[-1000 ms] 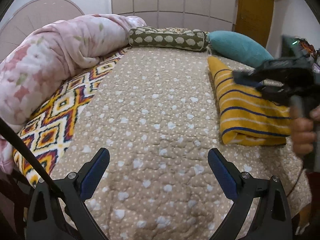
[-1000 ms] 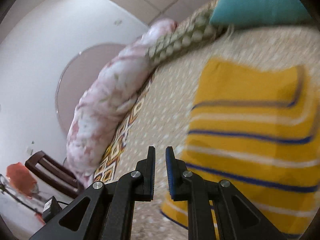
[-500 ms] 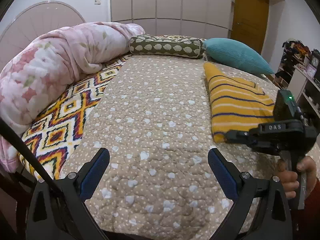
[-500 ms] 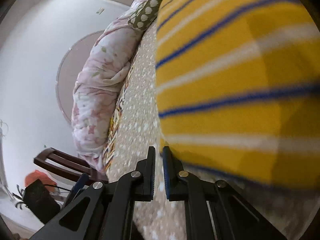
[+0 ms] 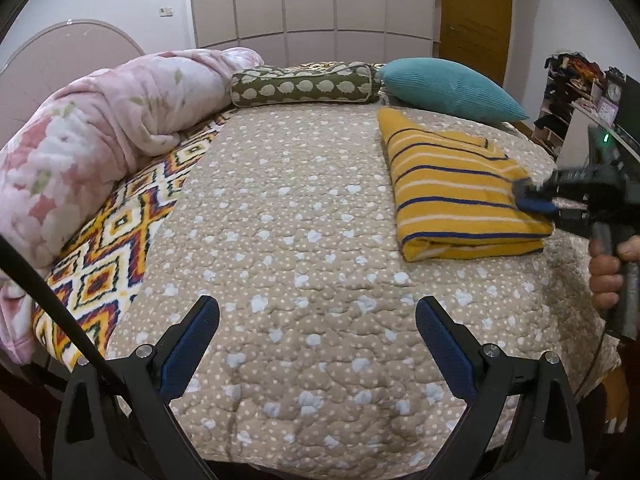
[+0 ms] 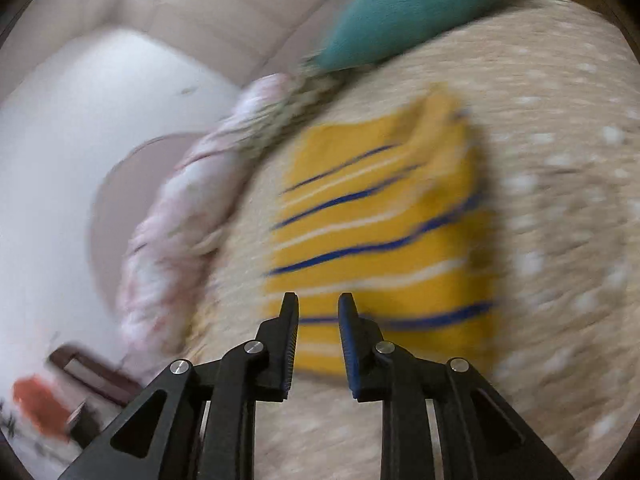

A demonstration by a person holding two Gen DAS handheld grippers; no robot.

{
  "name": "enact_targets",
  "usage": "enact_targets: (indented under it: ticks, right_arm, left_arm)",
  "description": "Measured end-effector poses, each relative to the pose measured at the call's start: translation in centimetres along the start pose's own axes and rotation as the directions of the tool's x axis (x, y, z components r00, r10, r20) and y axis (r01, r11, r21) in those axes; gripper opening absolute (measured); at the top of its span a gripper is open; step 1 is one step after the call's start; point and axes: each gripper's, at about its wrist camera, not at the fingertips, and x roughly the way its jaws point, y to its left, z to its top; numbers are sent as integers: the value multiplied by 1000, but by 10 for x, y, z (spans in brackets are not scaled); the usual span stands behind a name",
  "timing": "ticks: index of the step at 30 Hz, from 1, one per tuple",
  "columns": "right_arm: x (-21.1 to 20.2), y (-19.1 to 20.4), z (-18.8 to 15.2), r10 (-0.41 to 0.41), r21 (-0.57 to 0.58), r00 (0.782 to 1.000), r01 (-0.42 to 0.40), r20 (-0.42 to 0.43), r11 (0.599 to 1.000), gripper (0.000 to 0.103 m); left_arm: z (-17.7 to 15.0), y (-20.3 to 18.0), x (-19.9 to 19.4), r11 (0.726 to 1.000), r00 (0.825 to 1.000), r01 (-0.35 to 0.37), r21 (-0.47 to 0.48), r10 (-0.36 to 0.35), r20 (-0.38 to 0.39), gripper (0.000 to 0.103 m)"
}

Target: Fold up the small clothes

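Note:
A folded yellow garment with blue and white stripes [image 5: 452, 196] lies on the right side of the bed; it also shows, blurred, in the right wrist view [image 6: 384, 216]. My left gripper [image 5: 318, 332] is open and empty, low over the near edge of the bed. My right gripper [image 6: 318, 312] has its jaws slightly apart with nothing between them, just short of the garment's near edge. In the left wrist view the right gripper [image 5: 528, 198] hovers at the garment's right edge, held by a hand.
The bed has a beige dotted quilt [image 5: 288, 240]. A pink floral duvet [image 5: 92, 136] lies rolled along the left over a patterned blanket [image 5: 120, 236]. A green bolster [image 5: 304, 88] and a teal pillow [image 5: 448, 88] sit at the head. Shelves [image 5: 568, 92] stand at right.
My right gripper has pulled back from the garment, swung quickly and opened a little from shut. The left gripper has stayed open over the near edge of the bed.

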Motion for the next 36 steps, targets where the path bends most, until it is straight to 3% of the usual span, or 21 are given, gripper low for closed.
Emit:
enact_targets:
  ticks: [2, 4, 9, 16, 19, 21, 28, 36]
  right_arm:
    - [-2, -22, 0, -57, 53, 998, 57, 8, 997, 22]
    - [-16, -41, -11, -14, 134, 999, 9, 36, 991, 22]
    - [-55, -36, -37, -107, 76, 988, 99, 108, 992, 25]
    - [-91, -27, -70, -279, 30, 946, 277, 167, 960, 34]
    - [-96, -32, -82, -388, 15, 906, 391, 173, 920, 35]
    - [-92, -35, -88, -440, -10, 883, 447, 164, 894, 35]
    - [-79, -37, -96, -485, -45, 863, 495, 143, 868, 43]
    - [-66, -31, -100, -517, -76, 842, 532, 153, 843, 60]
  left_arm:
    - [-1, -2, 3, 1000, 1000, -1, 11, 1, -8, 98]
    - [-3, -4, 10, 1000, 1000, 5, 19, -4, -30, 98]
    - [-5, -10, 34, 999, 996, 33, 38, -30, -78, 98]
    - [-9, -22, 74, 997, 986, 66, 38, -59, -156, 98]
    - [-17, -28, 87, 997, 977, 76, 28, -69, -202, 98]
    - [-20, -30, 87, 998, 980, 63, 24, -58, -192, 98]
    - [-25, -25, 93, 998, 979, 66, -23, -69, -194, 103]
    - [-30, -27, 92, 998, 984, 64, -16, -65, -164, 103]
